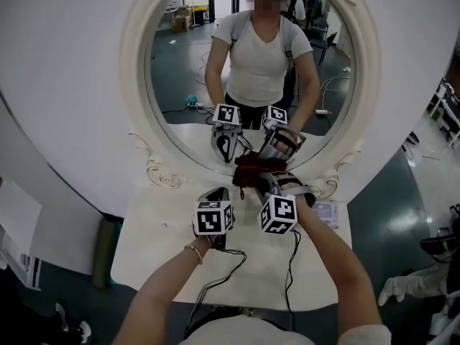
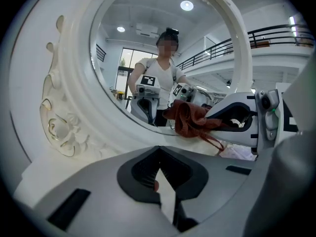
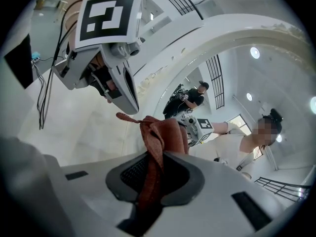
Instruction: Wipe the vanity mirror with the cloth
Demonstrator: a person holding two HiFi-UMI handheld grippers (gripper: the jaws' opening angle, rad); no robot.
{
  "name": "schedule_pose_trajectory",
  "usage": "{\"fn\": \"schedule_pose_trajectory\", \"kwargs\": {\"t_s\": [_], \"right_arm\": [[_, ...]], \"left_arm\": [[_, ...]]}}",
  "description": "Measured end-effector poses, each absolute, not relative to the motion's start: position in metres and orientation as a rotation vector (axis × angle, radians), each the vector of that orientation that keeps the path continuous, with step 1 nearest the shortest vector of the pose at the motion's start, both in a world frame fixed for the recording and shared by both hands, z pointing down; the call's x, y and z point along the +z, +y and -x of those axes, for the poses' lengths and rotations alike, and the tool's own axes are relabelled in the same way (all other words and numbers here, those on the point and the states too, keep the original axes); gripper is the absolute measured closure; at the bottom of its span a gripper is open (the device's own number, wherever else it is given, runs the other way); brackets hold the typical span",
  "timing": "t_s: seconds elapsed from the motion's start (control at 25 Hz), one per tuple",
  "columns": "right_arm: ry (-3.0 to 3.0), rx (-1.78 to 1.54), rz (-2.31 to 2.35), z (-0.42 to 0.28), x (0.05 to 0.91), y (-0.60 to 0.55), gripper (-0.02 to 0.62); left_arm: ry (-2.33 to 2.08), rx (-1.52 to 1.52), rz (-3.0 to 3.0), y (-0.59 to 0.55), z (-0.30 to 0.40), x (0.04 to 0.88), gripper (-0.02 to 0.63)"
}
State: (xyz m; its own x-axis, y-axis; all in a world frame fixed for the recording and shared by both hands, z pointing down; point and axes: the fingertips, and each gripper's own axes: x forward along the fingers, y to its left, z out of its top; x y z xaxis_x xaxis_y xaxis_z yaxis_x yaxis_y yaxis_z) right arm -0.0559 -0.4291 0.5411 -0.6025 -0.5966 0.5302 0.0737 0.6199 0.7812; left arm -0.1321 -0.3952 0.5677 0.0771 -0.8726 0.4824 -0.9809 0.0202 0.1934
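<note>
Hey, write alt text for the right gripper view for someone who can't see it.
The right gripper grips a reddish-brown cloth near a round white-framed mirror. The left gripper hangs at upper left; the mirror reflects a person in white.

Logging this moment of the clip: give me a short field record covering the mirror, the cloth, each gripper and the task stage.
setting: oval vanity mirror with cream carved frame, standing on a white tabletop
cloth: dark red-brown fabric cloth, bunched, at the mirror's lower edge; contact with the glass unclear
right gripper: jaws clamped on the cloth
left gripper: jaws together, nothing between them, beside the right one
task stage: cloth held at the mirror's bottom; progress of wiping cannot be judged
</note>
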Motion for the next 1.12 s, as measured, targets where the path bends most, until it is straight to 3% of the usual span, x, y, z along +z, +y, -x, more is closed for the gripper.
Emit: {"fn": "schedule_pose_trajectory", "kwargs": {"t_s": [0.72,1.12], "right_arm": [[-2.348,-0.801,-0.639,0.061,0.476,-0.406,0.534],[-2.858,-0.293,-0.845,0.03,0.41,-0.352,0.532]], "left_arm": [[-1.99,0.162,-2.07,-0.356,0.128,0.485,0.603],[-1.918,-0.166,-2.154,-0.276,0.114,0.434,0.603]]}}
